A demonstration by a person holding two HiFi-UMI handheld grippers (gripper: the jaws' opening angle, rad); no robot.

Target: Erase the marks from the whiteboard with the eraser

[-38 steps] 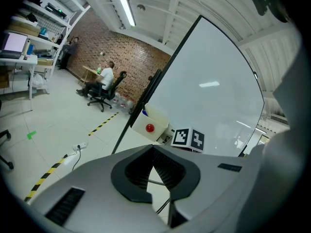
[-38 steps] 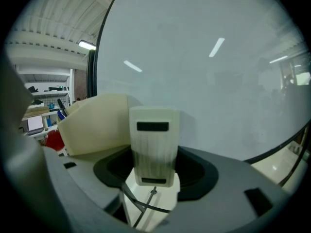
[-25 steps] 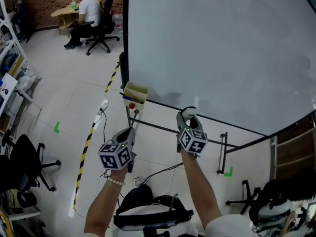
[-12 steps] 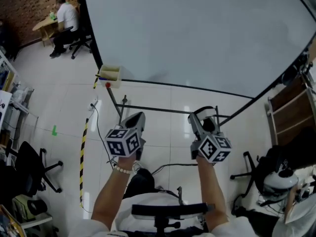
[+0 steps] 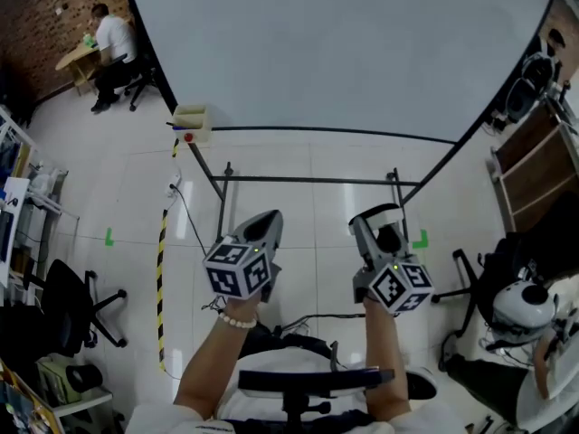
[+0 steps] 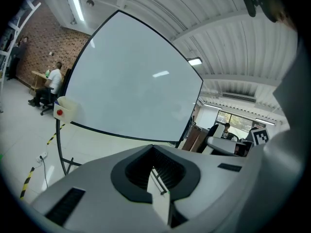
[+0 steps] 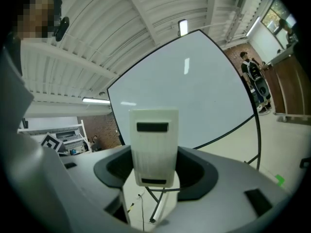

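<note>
The whiteboard (image 5: 335, 52) fills the top of the head view on a black stand; I see no marks on it. It also shows blank in the left gripper view, whiteboard (image 6: 131, 91), and in the right gripper view, whiteboard (image 7: 189, 101). My right gripper (image 5: 373, 220) is shut on the white block eraser (image 7: 153, 144), which stands upright between its jaws, well short of the board. My left gripper (image 5: 268, 220) is shut with nothing in it, jaws pressed together (image 6: 158, 178). Both are held low over the floor in front of the stand.
A cream marker box (image 5: 192, 120) hangs at the board's lower left corner. The stand's crossbar (image 5: 308, 181) runs ahead of the grippers. Yellow-black floor tape (image 5: 163, 269) and an office chair (image 5: 63, 310) lie left; a wooden shelf (image 5: 534, 179) and another chair (image 5: 520, 310) right. A person (image 5: 109, 39) sits far left.
Both grippers have drawn back and down from the board, the right one still holding the eraser. The view has pulled away, so the board's whole lower edge and stand now show.
</note>
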